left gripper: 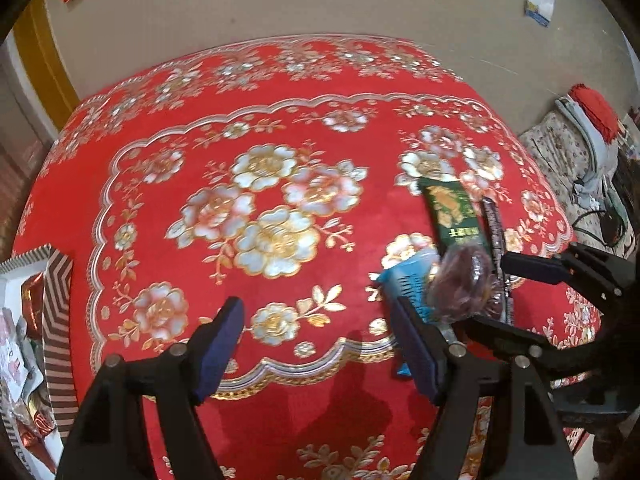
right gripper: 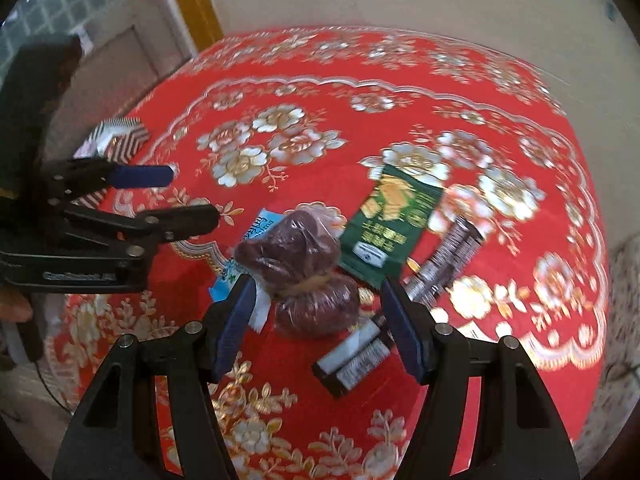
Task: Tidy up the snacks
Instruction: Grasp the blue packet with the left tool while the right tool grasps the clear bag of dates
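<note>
A clear bag of dark red-brown snacks [right gripper: 304, 272] lies on the red flowered tablecloth [right gripper: 360, 128], over a blue packet [right gripper: 256, 232]. A green packet [right gripper: 392, 224] and dark striped packets [right gripper: 448, 260] lie beside it; another dark packet [right gripper: 352, 356] lies nearer. My right gripper [right gripper: 320, 328] is open, its fingers on either side of the bag's near end. My left gripper [left gripper: 316, 352] is open and empty over the cloth, left of the pile [left gripper: 460, 280]. The right gripper [left gripper: 520, 292] also shows in the left wrist view, and the left gripper [right gripper: 180, 196] in the right wrist view.
A striped box [left gripper: 56, 320] holding several snack packets stands at the table's left edge; it also shows in the right wrist view [right gripper: 120, 136]. Beyond the table lie a beige floor, a yellow door frame [left gripper: 44, 52] and a cluttered patterned mat [left gripper: 572, 160].
</note>
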`<state>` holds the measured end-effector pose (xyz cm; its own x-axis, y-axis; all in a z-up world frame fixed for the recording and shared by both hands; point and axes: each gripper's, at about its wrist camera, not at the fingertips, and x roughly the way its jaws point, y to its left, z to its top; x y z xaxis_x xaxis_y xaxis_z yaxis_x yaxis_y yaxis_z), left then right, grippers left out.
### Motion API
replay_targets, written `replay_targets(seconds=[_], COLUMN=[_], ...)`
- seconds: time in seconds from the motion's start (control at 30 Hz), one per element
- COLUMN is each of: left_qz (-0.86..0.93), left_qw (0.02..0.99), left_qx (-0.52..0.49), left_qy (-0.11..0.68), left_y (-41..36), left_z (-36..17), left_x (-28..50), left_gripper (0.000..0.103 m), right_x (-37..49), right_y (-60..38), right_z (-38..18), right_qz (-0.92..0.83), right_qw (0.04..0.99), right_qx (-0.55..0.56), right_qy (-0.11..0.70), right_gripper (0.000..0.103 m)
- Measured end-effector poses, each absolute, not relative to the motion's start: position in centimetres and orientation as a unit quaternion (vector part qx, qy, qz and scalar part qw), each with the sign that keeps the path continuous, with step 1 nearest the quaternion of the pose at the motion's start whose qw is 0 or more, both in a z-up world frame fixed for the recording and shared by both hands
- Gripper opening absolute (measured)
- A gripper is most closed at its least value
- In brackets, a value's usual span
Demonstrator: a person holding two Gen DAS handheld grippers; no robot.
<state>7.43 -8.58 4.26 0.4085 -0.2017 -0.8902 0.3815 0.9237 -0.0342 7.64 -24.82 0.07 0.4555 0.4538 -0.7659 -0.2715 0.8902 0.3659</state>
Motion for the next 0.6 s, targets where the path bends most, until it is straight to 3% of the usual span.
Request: replay_targets(seconds=[0.23, 0.27, 0.33, 0.6], left_qz=[-0.179, -0.181, -0.189, -0.227], left_qw=[0.83, 0.829, 0.827, 0.812], left_qx=[0.078, 0.077, 0.075, 0.08], left_qy=[0.522, 0.523, 0.525, 0.531], left_y=[-8.3, -8.4, -8.7, -11.5], left_z=[3.7, 3.7, 3.6, 3.0], left_x=[7.5, 7.6, 7.5, 7.2], left_gripper=[0.077, 0.077, 0.077, 0.077], right_x=[9.6, 9.6, 9.3, 7.2], right_y=[-24.1, -24.3, -24.5, -27.3], right_z=[-1.5, -1.6, -1.5, -1.9], right_qz=[0.237, 0.239, 0.247, 0.209], right_qw=[0.837, 0.837, 0.835, 0.837], right_qx=[0.105, 0.113, 0.123, 0.146], right_qy=[0.481, 0.479, 0.475, 0.484], right_gripper=[0.065, 0.062, 0.041, 0.04])
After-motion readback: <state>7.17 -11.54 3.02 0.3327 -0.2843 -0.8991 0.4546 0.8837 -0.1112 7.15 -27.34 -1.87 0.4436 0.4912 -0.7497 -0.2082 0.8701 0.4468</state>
